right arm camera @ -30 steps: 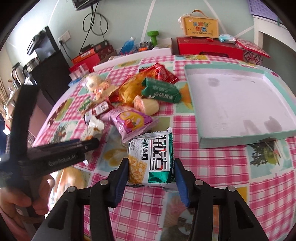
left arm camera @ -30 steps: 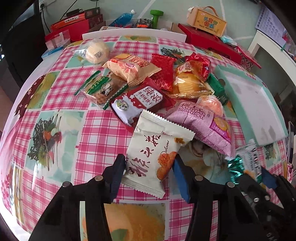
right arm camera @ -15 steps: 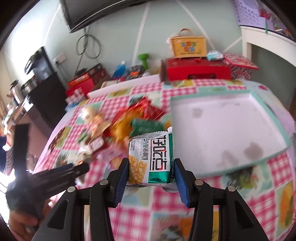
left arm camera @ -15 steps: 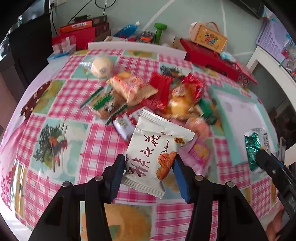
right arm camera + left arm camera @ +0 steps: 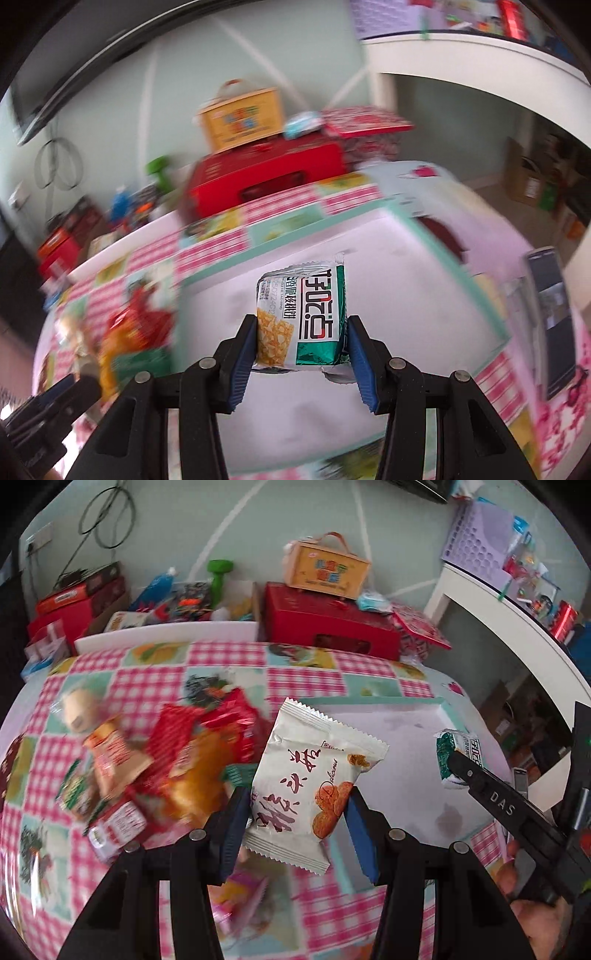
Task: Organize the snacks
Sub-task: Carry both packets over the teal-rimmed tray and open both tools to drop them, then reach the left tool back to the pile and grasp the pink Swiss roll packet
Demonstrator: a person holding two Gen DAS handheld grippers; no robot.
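Observation:
My left gripper [image 5: 295,812] is shut on a white snack packet [image 5: 310,786] with red characters and a biscuit picture, held in the air over the near left edge of the tray. My right gripper [image 5: 301,343] is shut on a green and white snack packet [image 5: 306,321], hanging above the white tray with a teal rim [image 5: 469,280]. In the left wrist view the same tray [image 5: 373,700] lies at centre right, and the right gripper's black finger with the green packet [image 5: 456,755] hangs over its right part. A blurred heap of snacks [image 5: 173,768] lies left of the tray.
The pink checked tablecloth [image 5: 155,686] covers the table. Behind it stand a red box [image 5: 325,622], a yellow carry box [image 5: 325,568] and a green dumbbell [image 5: 218,576]. A dark phone [image 5: 550,317] lies right of the tray. A white shelf [image 5: 517,627] stands at the far right.
Both grippers have lifted their packets and carried them rightward from the snack heap to above the tray. Each grip stays unchanged.

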